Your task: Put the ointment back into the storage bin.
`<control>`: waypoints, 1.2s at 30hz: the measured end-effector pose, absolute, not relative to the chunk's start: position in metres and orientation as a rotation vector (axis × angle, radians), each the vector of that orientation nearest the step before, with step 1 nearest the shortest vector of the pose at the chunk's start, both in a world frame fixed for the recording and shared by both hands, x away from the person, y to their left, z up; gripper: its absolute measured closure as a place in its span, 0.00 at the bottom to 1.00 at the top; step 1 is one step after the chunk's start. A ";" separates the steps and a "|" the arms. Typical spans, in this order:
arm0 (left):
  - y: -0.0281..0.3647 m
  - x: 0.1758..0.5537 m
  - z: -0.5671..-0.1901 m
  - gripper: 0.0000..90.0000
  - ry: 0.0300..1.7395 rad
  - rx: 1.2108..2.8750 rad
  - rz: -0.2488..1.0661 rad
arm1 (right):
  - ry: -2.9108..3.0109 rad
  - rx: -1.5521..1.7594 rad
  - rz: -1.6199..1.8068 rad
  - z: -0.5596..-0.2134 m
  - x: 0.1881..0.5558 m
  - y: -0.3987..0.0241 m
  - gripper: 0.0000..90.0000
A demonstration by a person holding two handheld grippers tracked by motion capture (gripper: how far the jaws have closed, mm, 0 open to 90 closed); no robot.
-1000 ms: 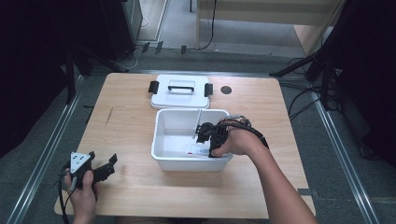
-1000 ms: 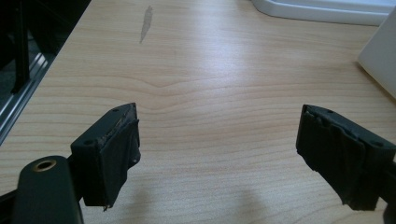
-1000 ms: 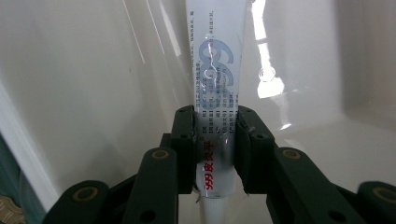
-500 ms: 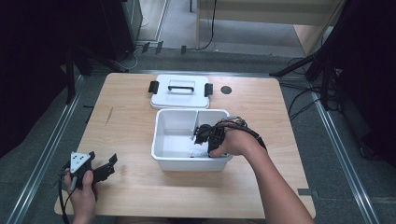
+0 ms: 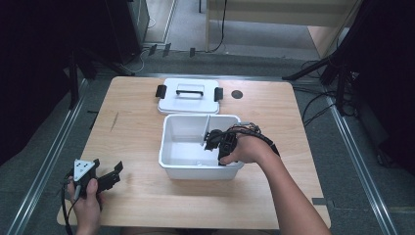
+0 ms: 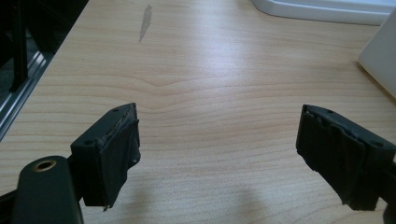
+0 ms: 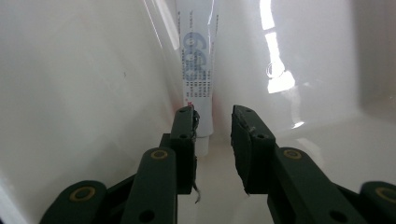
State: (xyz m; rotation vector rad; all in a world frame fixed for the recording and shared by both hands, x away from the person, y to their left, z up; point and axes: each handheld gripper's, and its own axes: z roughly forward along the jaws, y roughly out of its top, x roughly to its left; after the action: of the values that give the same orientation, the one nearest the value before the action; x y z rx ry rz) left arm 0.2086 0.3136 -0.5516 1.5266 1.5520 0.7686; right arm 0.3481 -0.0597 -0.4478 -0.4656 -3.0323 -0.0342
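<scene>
While left tongs gape, right tongs, slightly parted, straddle one tube inside one bin.

A: The desk is evenly lit from above while the surroundings fall into near black; the high view is soft and grainy.

B: Beyond the left hand-held gripper there's pale sheen on the wood, its jaws blurred. Inside the white bin, glare streaks the walls and washes out the tube.
</scene>
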 end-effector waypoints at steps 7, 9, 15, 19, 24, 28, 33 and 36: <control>0.314 0.209 -0.552 0.16 1.553 1.527 0.770 | -3.033 -0.503 -0.138 -0.435 0.347 -0.065 0.66; 0.313 0.209 -0.552 0.16 1.553 1.527 0.770 | -3.029 -0.534 -0.174 -0.429 0.346 -0.068 0.62; 0.313 0.209 -0.552 0.16 1.552 1.528 0.772 | -3.075 -0.621 -0.327 -0.405 0.341 -0.080 0.38; 0.313 0.209 -0.552 0.16 1.552 1.530 0.773 | -3.082 -0.642 -0.374 -0.394 0.337 -0.087 0.22; 0.313 0.209 -0.552 0.16 1.553 1.526 0.775 | -3.100 -0.756 -0.402 -0.382 0.329 -0.104 0.00; 0.313 0.209 -0.552 0.16 1.553 1.528 0.777 | -3.104 -0.785 -0.430 -0.378 0.325 -0.114 0.00; 0.313 0.209 -0.552 0.16 1.554 1.528 0.778 | -3.100 -0.845 -0.458 -0.375 0.320 -0.134 0.00; 0.313 0.209 -0.552 0.16 1.555 1.527 0.778 | -3.096 -0.883 -0.472 -0.376 0.318 -0.147 0.00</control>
State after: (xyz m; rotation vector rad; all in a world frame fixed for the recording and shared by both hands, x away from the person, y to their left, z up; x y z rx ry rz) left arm 0.2088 0.3127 -0.5516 1.5270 1.5551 0.7777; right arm 0.3177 -0.1475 -0.3756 -0.8829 -3.0957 -0.4716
